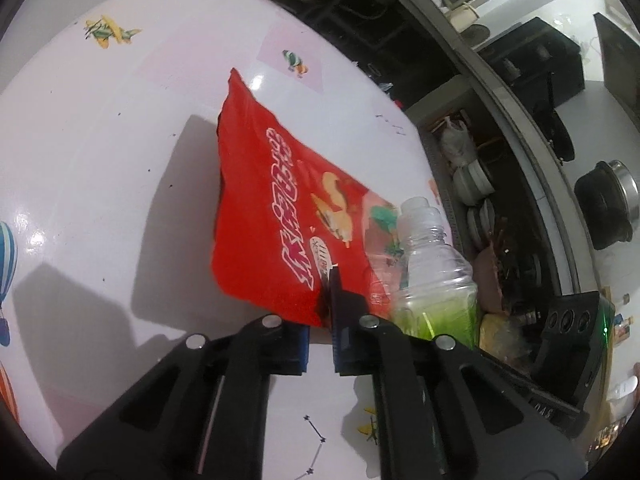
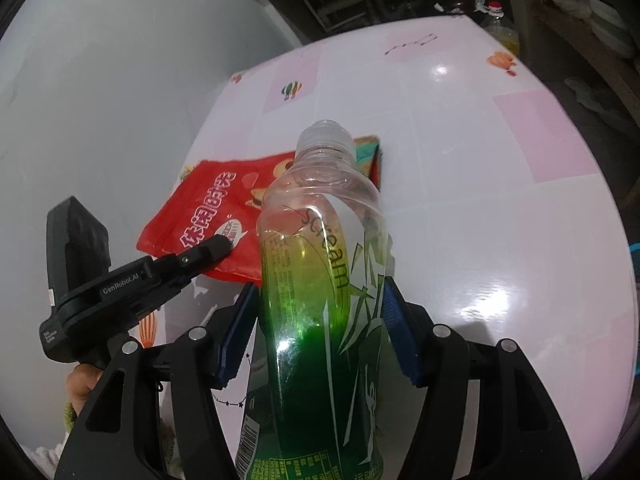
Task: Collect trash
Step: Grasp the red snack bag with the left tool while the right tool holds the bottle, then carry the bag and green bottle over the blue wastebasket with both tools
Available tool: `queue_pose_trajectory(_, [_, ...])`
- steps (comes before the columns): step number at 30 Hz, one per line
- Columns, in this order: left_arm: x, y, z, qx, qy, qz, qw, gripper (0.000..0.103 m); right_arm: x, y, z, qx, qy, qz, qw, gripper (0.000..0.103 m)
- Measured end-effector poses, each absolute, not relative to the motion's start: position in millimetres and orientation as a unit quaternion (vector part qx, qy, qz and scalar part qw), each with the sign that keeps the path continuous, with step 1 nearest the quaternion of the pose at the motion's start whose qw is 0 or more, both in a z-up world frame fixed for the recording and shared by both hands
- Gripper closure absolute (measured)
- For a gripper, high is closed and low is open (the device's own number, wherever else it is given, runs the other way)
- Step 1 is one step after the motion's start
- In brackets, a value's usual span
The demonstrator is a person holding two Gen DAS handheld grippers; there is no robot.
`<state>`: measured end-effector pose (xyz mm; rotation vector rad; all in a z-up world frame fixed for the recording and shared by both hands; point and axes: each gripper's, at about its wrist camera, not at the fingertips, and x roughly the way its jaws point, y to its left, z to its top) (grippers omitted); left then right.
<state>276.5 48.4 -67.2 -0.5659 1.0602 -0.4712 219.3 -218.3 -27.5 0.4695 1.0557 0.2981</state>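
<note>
A red snack bag (image 1: 272, 208) with white lettering lies over the pink-and-white table (image 1: 100, 160). My left gripper (image 1: 324, 300) is shut on the bag's near edge, one finger above it and one below. The right wrist view shows the same grip from the side, the left gripper's fingertip (image 2: 218, 246) on the bag (image 2: 200, 208). My right gripper (image 2: 320, 320) is shut on a clear plastic bottle (image 2: 320, 240) with a green label, and its blue pads press both sides. The bottle (image 1: 432, 264) stands just right of the bag.
Right of the table are dark shelves holding stacked bowls (image 1: 472, 176) and a plastic bag. A black pot (image 1: 608, 208) stands farther right. A red-capped bottle (image 2: 498, 20) stands past the table's far edge. A grey wall (image 2: 100, 100) runs along the left. A hand (image 2: 82, 384) holds the left gripper.
</note>
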Motion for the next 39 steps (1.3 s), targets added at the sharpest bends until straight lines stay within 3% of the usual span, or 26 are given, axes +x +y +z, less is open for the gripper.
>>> queue_pose_trajectory(24, [228.5, 63.9, -0.6, -0.211, 0.428, -0.298, 0.827, 0.103, 157.5, -302.0, -1.1, 0.302, 0.444, 0.074, 0.84, 0.043])
queue_pose_trajectory(39, [226.8, -11.0, 39.1, -0.163, 0.418, -0.395, 0.802, 0.103, 75.4, -387.9, 13.2, 0.351, 0.371, -0.031, 0.859, 0.043])
